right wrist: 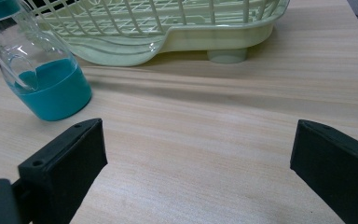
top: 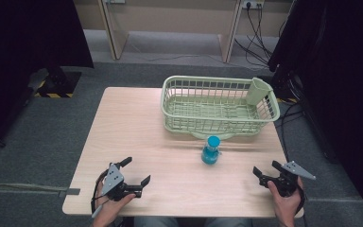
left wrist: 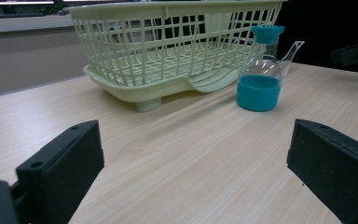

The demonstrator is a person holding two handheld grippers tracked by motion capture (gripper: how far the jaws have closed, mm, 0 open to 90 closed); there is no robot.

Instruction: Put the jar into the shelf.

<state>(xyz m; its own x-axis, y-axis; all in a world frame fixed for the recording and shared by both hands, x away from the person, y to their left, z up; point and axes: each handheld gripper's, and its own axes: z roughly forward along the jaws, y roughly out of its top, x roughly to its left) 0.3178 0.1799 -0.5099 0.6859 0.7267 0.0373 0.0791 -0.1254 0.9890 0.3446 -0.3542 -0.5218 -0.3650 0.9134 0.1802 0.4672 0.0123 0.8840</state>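
A clear bottle [top: 211, 150] with a teal cap, a teal bottom and a side spout stands upright on the wooden table [top: 137, 137], just in front of a pale green wire basket [top: 217, 104]. The left gripper view has the bottle [left wrist: 259, 77] ahead to the right, the basket [left wrist: 168, 46] behind it. In the right gripper view the bottle [right wrist: 42, 79] is close at upper left. My left gripper [top: 136, 171] rests open near the front left edge. My right gripper [top: 267, 169] is open at the front right. Nothing is between either pair of jaws.
A green cup holder [top: 259, 91] hangs on the basket's right end. Dark curtains flank the table, cables [top: 257, 38] trail on the floor behind, and a wooden desk [top: 170, 23] stands at the back.
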